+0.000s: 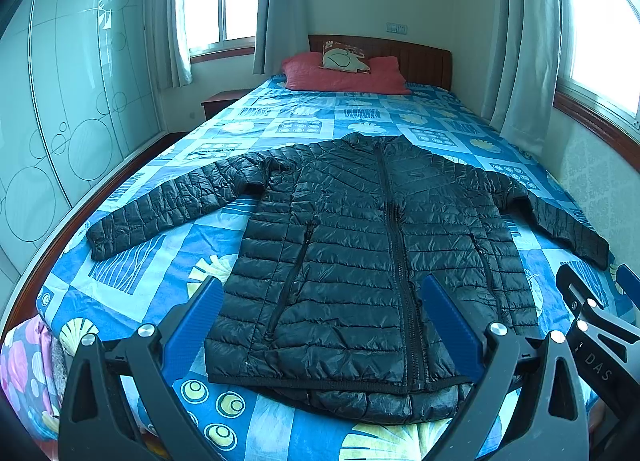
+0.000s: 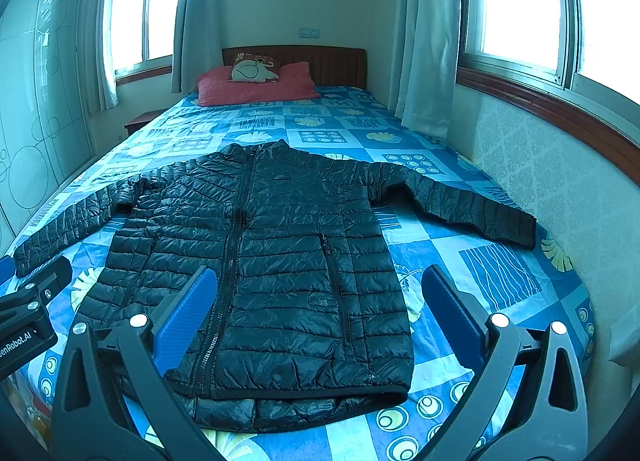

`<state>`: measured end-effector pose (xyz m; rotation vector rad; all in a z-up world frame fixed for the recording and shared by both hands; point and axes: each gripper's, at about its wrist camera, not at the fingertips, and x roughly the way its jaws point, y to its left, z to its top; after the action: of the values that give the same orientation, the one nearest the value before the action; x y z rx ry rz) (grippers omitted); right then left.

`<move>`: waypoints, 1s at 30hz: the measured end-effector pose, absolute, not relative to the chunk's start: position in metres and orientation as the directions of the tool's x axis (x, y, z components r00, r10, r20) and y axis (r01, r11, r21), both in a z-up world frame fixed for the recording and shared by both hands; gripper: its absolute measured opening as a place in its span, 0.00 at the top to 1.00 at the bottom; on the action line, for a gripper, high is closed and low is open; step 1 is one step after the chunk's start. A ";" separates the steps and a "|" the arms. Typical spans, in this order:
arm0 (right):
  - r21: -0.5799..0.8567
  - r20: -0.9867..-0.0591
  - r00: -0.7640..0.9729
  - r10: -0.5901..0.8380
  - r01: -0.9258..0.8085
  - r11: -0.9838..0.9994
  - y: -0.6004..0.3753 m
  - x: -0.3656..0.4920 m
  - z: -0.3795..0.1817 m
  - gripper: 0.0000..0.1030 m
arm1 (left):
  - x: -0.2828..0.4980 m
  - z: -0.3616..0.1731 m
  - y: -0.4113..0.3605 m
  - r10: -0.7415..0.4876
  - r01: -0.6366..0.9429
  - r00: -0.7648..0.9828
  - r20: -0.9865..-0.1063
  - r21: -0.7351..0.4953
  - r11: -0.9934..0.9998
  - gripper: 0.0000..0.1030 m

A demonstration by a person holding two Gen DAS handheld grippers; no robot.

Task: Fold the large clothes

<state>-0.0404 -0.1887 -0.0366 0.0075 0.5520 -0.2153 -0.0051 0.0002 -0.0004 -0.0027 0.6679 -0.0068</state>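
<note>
**Jacket flat on bed, both tools released above hem**

Black quilted jacket [image 1: 376, 245] lies spread face-up on the bed [image 1: 248, 133], zipped shut, collar toward the headboard [image 1: 420, 57], hem near the foot edge. Both sleeves out to the sides: one cuff reaches twd the bed's left edge, other cuff twd the right edge by the wall. A bit of the back layer shows below the front hem. Bed has a blue patchwork sheet w/ leaf & circle prints.

Left tool [image 1: 322, 325] hovers over the foot end, blue fingers [image 1: 200, 321] spread wide, nothing between them; it frames the jacket's left half & zip, not touching the fabric as far as the view shows. Right tool [image 2: 320, 321] likewise released, fingers [image 2: 454, 313] wide apart, holding nothing, over the jacket's right half near the hem; its right finger is over bare sheet beside the jacket. Each tool shows at the edge of the other's view, so they sit side by side.

Red pillow [image 1: 344, 75] at the head end w/ a small printed cushion [image 1: 346, 57] on it. Curtains [image 1: 272, 5] hang by windows at the head & along the right wall. Wardrobe [image 1: 76, 93] w/ circle-pattern doors stands off the bed's left edge; small nightstand [image 1: 222, 101] by the head-left corner.
</note>
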 end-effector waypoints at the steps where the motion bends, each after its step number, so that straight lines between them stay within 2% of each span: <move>1: -0.051 -0.521 0.829 -0.201 0.205 0.977 -0.189 -0.040 -0.037 0.02 | -0.005 0.000 0.000 -0.009 0.006 0.785 -0.620 -0.006 1.000 0.04; 21: -0.050 -0.532 0.824 -0.195 0.199 0.979 -0.183 -0.030 -0.046 0.02 | -0.003 -0.011 0.004 -0.002 -0.002 0.771 -0.636 -0.005 1.000 0.04; 26: -0.030 -0.550 0.815 -0.182 0.198 0.980 -0.189 -0.019 -0.054 0.02 | 0.012 -0.022 0.007 0.002 -0.010 0.747 -0.665 -0.009 1.000 0.04; 30: 0.028 -0.578 0.801 -0.154 0.208 0.978 -0.209 -0.001 -0.062 0.02 | 0.043 -0.037 0.022 -0.019 -0.031 0.679 -0.734 -0.055 0.998 0.04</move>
<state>-0.0013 -0.2092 -0.0623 0.0921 0.6119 -0.1942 0.0433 0.0224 -0.0374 -0.0649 0.8251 0.0069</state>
